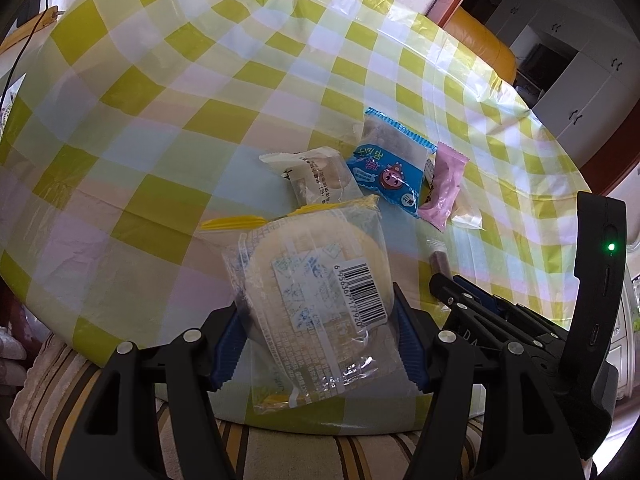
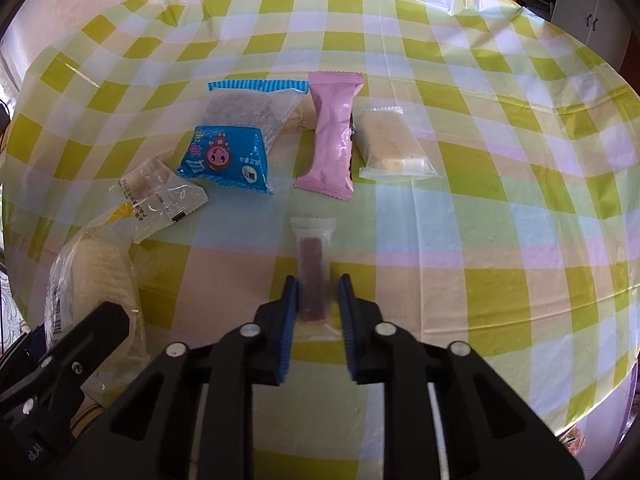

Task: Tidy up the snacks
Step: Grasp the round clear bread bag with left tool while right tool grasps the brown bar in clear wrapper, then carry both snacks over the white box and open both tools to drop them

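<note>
L wrist cam: close, steeply down along its tool (image 1: 316, 340) over near desk (image 1: 168, 128) edge. R wrist cam: same tilt, just beside. Both share snack cluster incl. blue packet (image 1: 386, 170) (image 2: 230, 156).

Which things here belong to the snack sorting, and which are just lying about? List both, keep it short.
Belongs to the job:
round cake packet
purple bar packet
blue packet
pink packet
pale cake packet
small white packet

Just lying about:
checked tablecloth
yellow seat
white cabinets
black cable
</note>
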A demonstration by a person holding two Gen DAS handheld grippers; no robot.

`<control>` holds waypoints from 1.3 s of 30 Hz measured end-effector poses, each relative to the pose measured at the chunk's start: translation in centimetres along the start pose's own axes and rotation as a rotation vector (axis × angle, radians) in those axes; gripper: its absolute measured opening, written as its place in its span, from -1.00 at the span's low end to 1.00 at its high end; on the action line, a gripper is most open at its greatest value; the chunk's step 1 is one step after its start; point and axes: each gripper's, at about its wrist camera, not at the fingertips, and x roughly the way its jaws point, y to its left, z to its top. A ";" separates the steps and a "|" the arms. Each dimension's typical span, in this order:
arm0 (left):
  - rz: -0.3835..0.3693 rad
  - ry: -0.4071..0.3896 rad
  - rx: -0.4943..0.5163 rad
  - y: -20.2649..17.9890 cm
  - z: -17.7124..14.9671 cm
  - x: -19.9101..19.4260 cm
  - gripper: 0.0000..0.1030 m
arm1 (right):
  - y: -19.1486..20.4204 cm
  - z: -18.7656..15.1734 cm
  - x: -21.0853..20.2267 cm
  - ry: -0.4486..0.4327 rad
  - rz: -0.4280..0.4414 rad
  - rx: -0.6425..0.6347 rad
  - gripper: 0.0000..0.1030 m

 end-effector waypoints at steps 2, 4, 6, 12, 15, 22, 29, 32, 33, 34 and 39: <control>0.000 0.002 0.001 0.0 0.0 0.0 0.23 | 0.0 -0.1 -0.1 -0.003 0.006 -0.001 -0.70; 0.002 0.001 0.004 -0.1 0.0 0.0 0.22 | -0.2 -0.3 -0.2 -0.004 0.019 0.007 -0.73; 0.003 0.001 0.011 -0.3 0.0 0.0 0.22 | -0.5 -0.5 -0.6 -0.008 0.025 0.012 -0.74; 0.013 -0.009 0.051 -1.4 -0.2 -0.5 0.22 | -2.0 -1.5 -2.5 -0.030 0.034 0.039 -0.75; 0.007 -0.012 0.074 -2.2 -0.4 -0.9 0.22 | -3.1 -2.3 -3.6 -0.039 0.039 0.053 -0.74; -0.036 0.020 0.114 -4.8 -1.5 -1.2 0.22 | -6.3 -4.3 -6.3 -0.063 0.047 0.106 -0.74; -0.077 0.050 0.172 -7.9 -2.7 -1.1 0.22 | -10.6 -6.5 -8.7 -0.080 0.055 0.193 -0.74; -0.103 0.070 0.210 -9.9 -3.4 -0.9 0.22 | -12.5 -7.6 -9.5 -0.084 0.044 0.230 -0.74; -0.114 0.078 0.227 -10.6 -3.8 -0.8 0.22 | -13.2 -7.9 -9.8 -0.086 0.041 0.243 -0.74; -0.126 0.085 0.243 -11.4 -4.2 -0.7 0.22 | -14.0 -8.3 -10.1 -0.088 0.033 0.255 -0.74; -0.186 0.121 0.334 -15.7 -6.1 -0.5 0.22 | -18.0 -10.1 -11.4 -0.099 -0.018 0.317 -0.74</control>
